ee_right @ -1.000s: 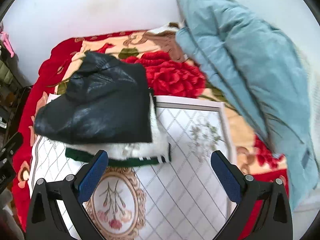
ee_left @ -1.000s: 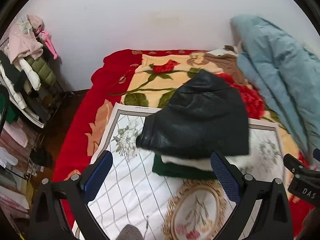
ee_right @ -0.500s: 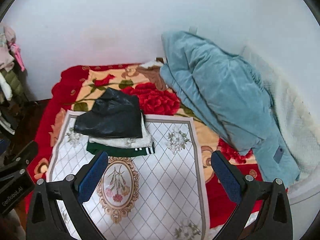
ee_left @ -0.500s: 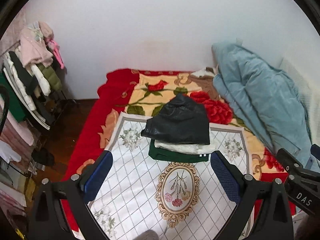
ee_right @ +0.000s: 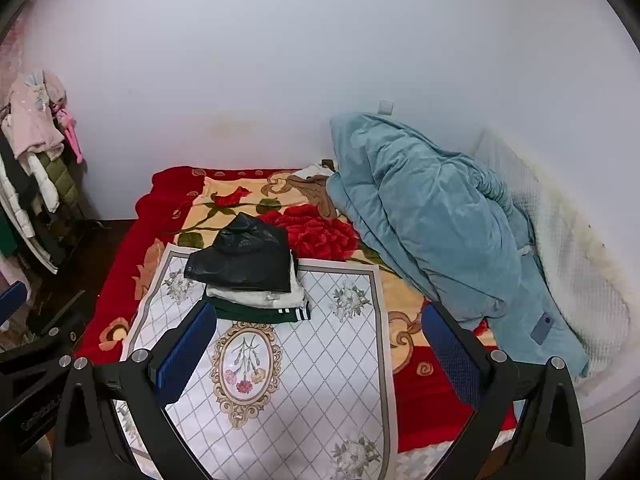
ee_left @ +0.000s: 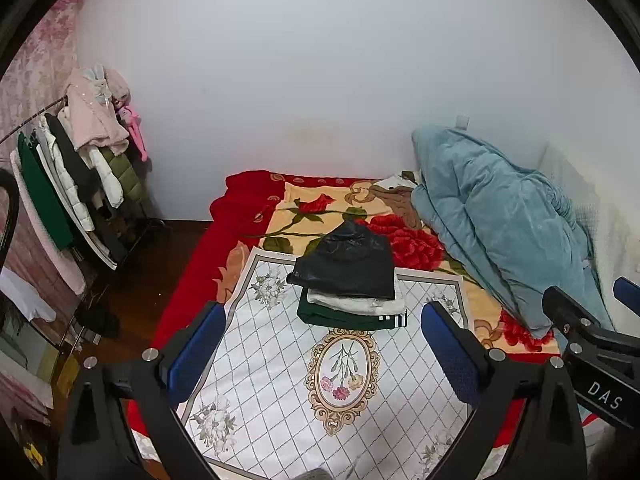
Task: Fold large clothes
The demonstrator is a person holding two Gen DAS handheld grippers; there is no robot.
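While I held both grippers, left (ee_left: 322,350) and right (ee_right: 318,344), spread empty, 3 folded garments sat stacked: glossy black leather jacket (ee_left: 346,266) over white fleece top (ee_left: 356,302) over dark green striped-cuff piece (ee_left: 348,318).

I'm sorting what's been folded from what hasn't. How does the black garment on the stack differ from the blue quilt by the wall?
The black garment is folded into a compact, glossy slab; the blue quilt is a bulky, matte, rumpled heap. The black garment tops a stack over a white garment and a green garment on the patterned cloth; the blue quilt leans against the wall. Both lie on the bed, untouched by either gripper.
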